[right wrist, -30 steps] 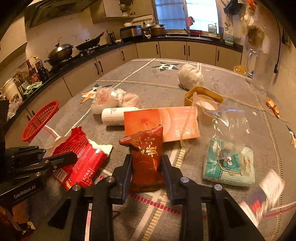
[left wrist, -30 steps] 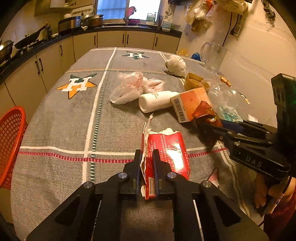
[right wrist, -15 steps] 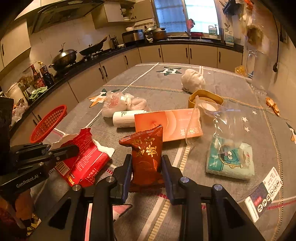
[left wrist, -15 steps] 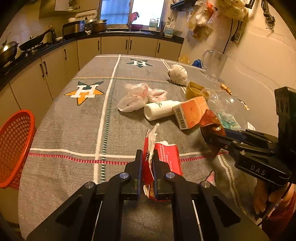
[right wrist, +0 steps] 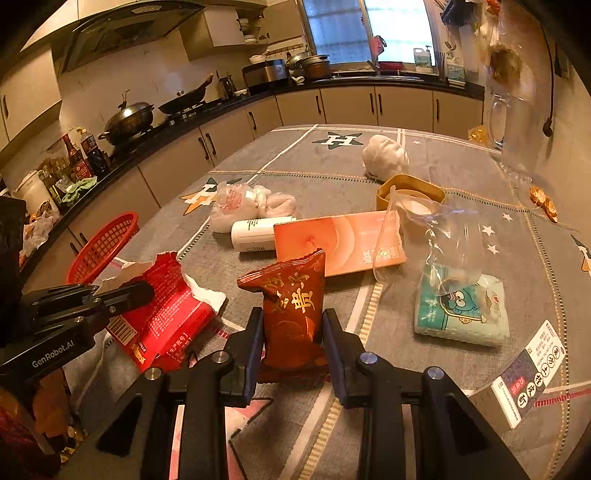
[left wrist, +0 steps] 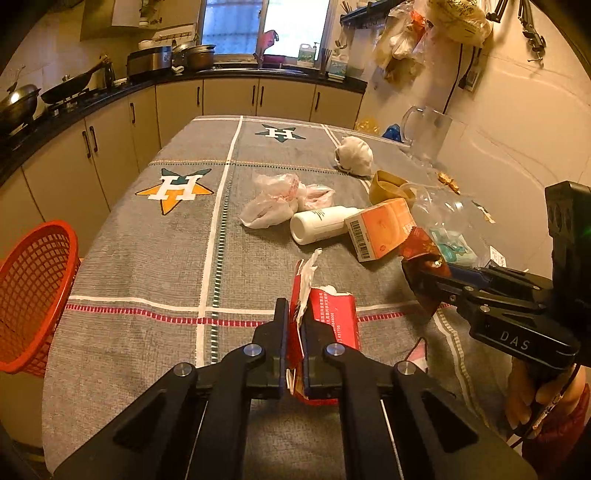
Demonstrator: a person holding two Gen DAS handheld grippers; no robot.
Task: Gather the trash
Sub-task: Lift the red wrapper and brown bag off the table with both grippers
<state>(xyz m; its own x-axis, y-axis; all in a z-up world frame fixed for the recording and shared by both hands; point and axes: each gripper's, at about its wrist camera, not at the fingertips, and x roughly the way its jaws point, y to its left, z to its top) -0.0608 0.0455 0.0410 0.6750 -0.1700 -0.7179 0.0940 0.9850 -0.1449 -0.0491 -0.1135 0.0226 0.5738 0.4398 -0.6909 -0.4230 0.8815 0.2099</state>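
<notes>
Both grippers have risen since a second ago, lifting their wrappers clear of the cloth. The left gripper (left wrist: pixel 293 325) pinches the torn red wrapper (left wrist: pixel 328 317) narrowly between its fingers; it hangs above the grey tablecloth (left wrist: pixel 147 258). The right gripper (right wrist: pixel 291 328) clamps the dark red snack pack (right wrist: pixel 293 299), held upright. Beyond lie an orange box (right wrist: pixel 340 243), a white bottle (right wrist: pixel 255 232), crumpled bags (right wrist: pixel 251 201) and a tissue pack (right wrist: pixel 461 314). A red basket (left wrist: pixel 33 295) sits off the table's left edge.

Beige kitchen cabinets (left wrist: pixel 229 98), bright window (left wrist: pixel 266 27)
</notes>
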